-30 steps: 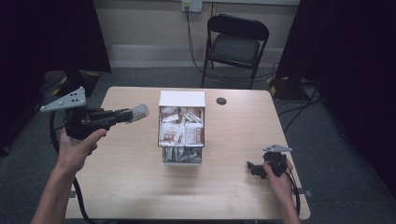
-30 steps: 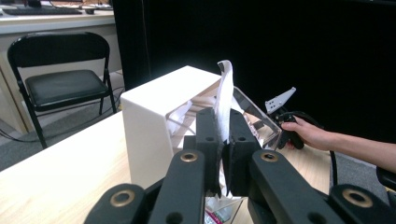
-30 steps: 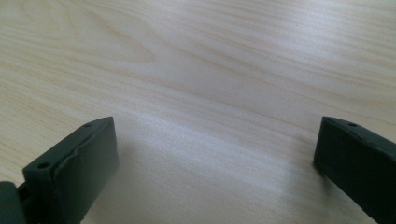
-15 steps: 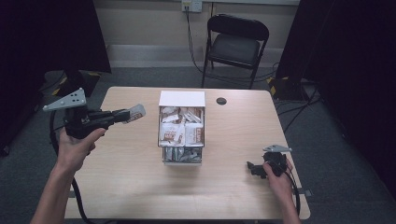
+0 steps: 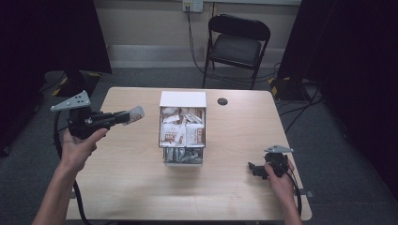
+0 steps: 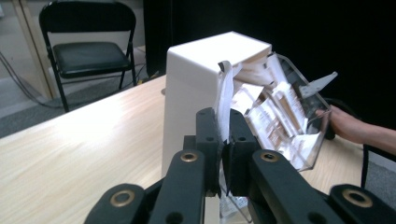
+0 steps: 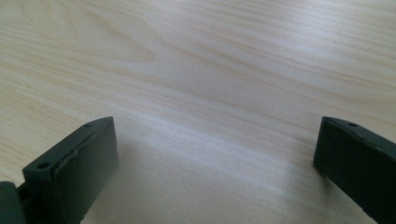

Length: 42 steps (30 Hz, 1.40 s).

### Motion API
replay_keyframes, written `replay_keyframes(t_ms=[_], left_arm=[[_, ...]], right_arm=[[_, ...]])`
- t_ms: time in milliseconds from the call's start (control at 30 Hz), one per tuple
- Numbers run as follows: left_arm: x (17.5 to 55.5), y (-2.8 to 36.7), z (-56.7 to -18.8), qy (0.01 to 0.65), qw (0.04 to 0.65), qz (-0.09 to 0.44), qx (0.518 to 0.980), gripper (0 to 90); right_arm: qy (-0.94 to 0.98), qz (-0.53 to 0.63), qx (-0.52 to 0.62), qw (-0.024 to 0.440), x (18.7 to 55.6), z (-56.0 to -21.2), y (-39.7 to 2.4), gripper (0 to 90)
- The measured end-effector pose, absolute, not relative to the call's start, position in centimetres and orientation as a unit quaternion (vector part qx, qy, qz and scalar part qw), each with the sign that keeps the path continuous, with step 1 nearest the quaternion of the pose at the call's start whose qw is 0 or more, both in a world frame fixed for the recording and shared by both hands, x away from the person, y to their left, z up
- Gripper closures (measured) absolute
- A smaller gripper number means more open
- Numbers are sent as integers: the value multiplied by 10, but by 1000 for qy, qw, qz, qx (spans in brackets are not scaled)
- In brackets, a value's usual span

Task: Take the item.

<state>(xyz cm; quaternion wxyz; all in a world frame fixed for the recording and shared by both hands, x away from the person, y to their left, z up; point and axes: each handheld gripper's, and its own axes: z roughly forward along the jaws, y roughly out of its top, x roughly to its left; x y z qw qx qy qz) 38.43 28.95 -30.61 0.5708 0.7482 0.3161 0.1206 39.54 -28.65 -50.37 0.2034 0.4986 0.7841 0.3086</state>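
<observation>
The left hand-held gripper [image 6: 223, 154] is clamped on a thin white packet [image 6: 224, 100], which stands edge-on between the jaws in the left gripper view; in the high view that packet [image 5: 135, 114] hangs in the air over the left part of the counter [image 5: 126, 154], well short of the dispenser box [image 5: 182, 126]. The job in hand looks like loading the packet into that box — a white-backed holder with a clear front [image 6: 289, 121], already stocked with similar packets. To do it well, I would keep the pinch firm, carry the packet level toward the open top and line its flat face up with the ones inside before letting go — a skewed entry could snag on the clear wall. Farther right, the right hand-held gripper [image 5: 261, 169] rests on the counter with its jaws spread wide on nothing, clear of the path.
</observation>
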Motion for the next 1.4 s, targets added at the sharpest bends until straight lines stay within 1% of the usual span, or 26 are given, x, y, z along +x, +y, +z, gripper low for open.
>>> replay_keyframes(t_ms=[67,133,167,300,367,500,700,1100,1400], left_arm=[[386,289,-310,307,572,115,752,865],[387,287,-313,307,557,126,761,865],[390,286,-317,311,551,122,765,865],[395,287,-327,321,546,116,765,865],[397,289,-331,325,553,107,760,865],[399,292,-336,331,544,115,763,865],[405,292,-347,339,537,104,766,865],[418,282,-382,366,504,81,778,865],[423,272,-399,366,482,72,793,865]], right_arm=[[784,308,499,204,395,-504,-287,0],[784,308,498,204,395,-504,-287,0],[784,308,498,203,395,-504,-287,0],[784,308,498,204,395,-504,-287,0],[784,308,499,203,395,-504,-287,0],[784,308,499,203,395,-504,-287,0],[784,308,499,203,395,-504,-287,0],[784,308,499,204,395,-504,-287,0],[784,308,498,204,395,-504,-287,0]])
